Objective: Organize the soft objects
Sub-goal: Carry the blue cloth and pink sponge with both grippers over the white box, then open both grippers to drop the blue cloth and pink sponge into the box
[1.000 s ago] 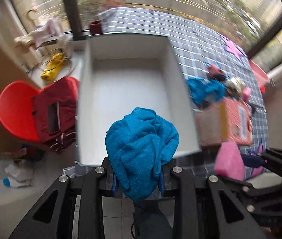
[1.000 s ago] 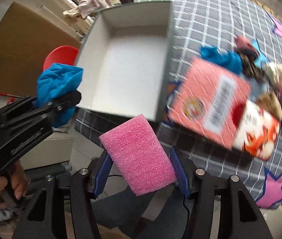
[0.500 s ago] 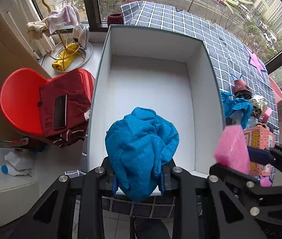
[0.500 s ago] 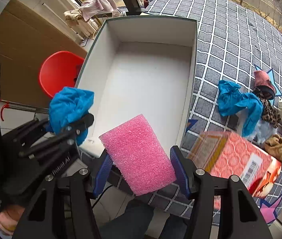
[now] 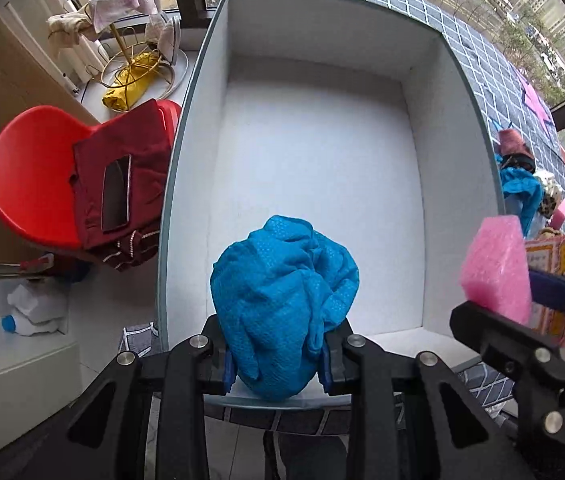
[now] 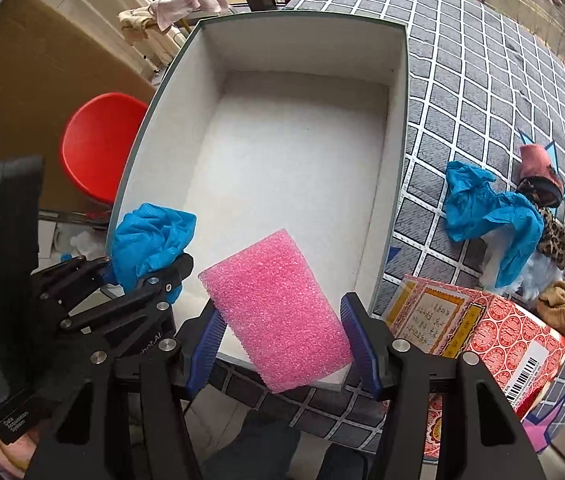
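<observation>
A crumpled blue cloth (image 5: 282,304) is pinched in my left gripper (image 5: 276,364), which is shut on it above the near end of a white open box (image 5: 314,168). In the right wrist view the same cloth (image 6: 150,244) hangs at the box's (image 6: 290,152) near-left corner. My right gripper (image 6: 282,344) is shut on a pink foam block (image 6: 278,312) over the box's near edge. That block (image 5: 498,268) shows at the right of the left wrist view. The box holds nothing.
A checked tablecloth (image 6: 462,92) covers the table. Right of the box lie another blue cloth (image 6: 486,216), several small soft items (image 6: 554,216) and a red patterned carton (image 6: 482,332). A red chair (image 5: 30,176) with dark red clothing stands left of the box.
Both grippers have come lower and closer over the box, which now fills more of each view. The pink block has moved left from beside the carton to above the box's near edge.
</observation>
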Action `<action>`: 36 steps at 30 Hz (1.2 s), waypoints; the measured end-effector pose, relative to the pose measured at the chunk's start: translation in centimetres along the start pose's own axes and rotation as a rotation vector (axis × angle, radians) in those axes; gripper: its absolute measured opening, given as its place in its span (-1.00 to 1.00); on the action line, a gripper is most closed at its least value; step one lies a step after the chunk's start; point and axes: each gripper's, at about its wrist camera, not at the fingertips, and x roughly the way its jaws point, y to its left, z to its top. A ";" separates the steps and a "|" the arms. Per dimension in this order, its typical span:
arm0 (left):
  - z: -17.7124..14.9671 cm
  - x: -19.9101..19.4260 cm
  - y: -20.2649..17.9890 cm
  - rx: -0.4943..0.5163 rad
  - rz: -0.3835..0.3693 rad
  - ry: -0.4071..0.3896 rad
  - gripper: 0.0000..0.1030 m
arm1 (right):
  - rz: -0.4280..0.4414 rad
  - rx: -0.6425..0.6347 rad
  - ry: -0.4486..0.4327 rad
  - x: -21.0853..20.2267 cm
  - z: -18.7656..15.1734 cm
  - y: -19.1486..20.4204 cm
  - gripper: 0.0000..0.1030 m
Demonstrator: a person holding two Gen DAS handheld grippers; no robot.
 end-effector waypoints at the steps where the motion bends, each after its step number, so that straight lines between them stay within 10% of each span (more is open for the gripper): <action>1: -0.1 0.0 0.0 0.003 0.003 0.003 -0.36 | -0.009 -0.012 -0.001 0.0 -0.1 0.2 0.16; 20: -0.9 -1.6 0.0 0.002 0.011 -0.052 -0.18 | -0.001 -0.054 -0.021 -0.7 -0.6 0.8 0.16; 26: -1.2 -2.7 0.0 0.003 0.006 -0.091 0.48 | 0.041 -0.043 -0.038 -1.7 0.0 0.7 0.21; 29: -1.1 -3.3 0.0 -0.004 -0.013 -0.116 0.68 | 0.043 -0.038 -0.050 -2.2 0.2 0.8 0.96; 36: -0.8 -3.4 0.1 -0.010 -0.046 -0.114 1.00 | 0.059 -0.012 -0.088 -3.5 0.3 0.3 0.99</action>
